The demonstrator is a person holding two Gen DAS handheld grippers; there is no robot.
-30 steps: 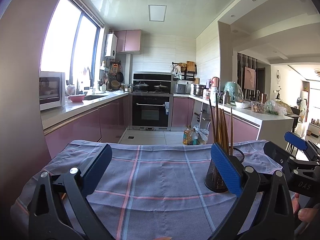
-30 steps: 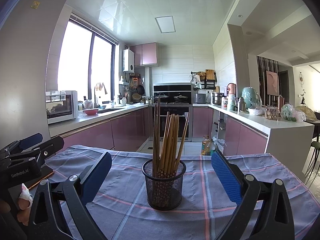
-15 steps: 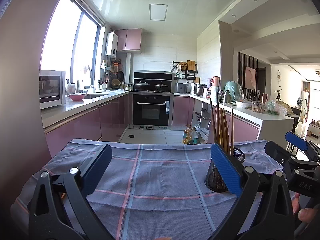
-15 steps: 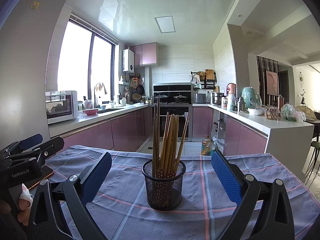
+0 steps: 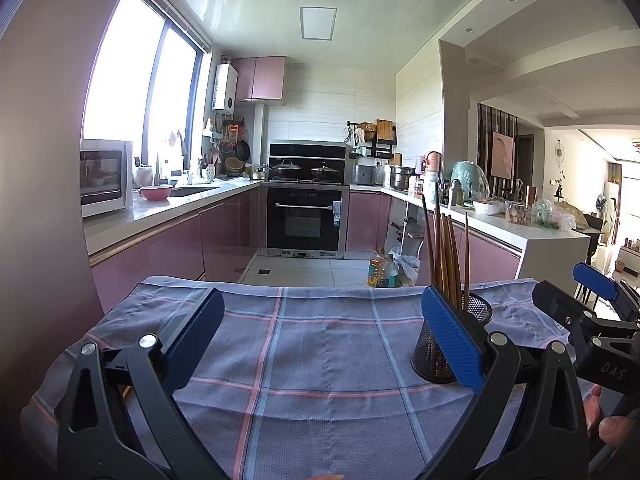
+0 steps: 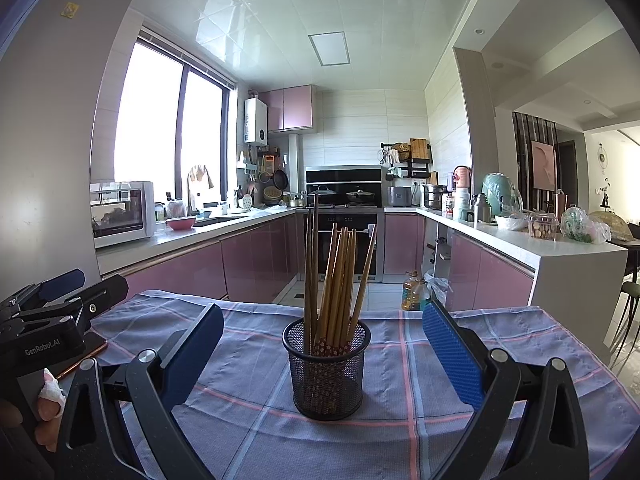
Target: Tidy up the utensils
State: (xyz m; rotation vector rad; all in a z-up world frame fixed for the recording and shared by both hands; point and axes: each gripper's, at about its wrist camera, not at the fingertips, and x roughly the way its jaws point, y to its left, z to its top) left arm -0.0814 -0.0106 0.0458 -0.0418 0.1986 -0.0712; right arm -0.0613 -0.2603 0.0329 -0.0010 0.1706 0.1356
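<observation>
A black mesh cup [image 6: 326,372] stands upright on the checked cloth [image 6: 404,364] and holds several wooden chopsticks [image 6: 340,280]. My right gripper [image 6: 320,354] is open and empty, its blue pads either side of the cup and just short of it. In the left wrist view the cup [image 5: 430,354] stands behind my right-hand pad, with the chopsticks [image 5: 446,256] rising above it. My left gripper [image 5: 324,340] is open and empty over bare cloth [image 5: 320,344]. Each gripper shows at the edge of the other's view: the right gripper [image 5: 596,312] and the left gripper [image 6: 52,300].
The table's far edge drops to a tiled kitchen floor with an oil bottle [image 6: 412,292]. Pink cabinets, an oven [image 5: 304,220] and a white counter [image 6: 532,240] lie beyond. A thin brown object [image 6: 82,356] lies at the cloth's left edge under the left gripper.
The left wrist view has shifted very slightly; the cup, chopsticks and both grippers stand as before.
</observation>
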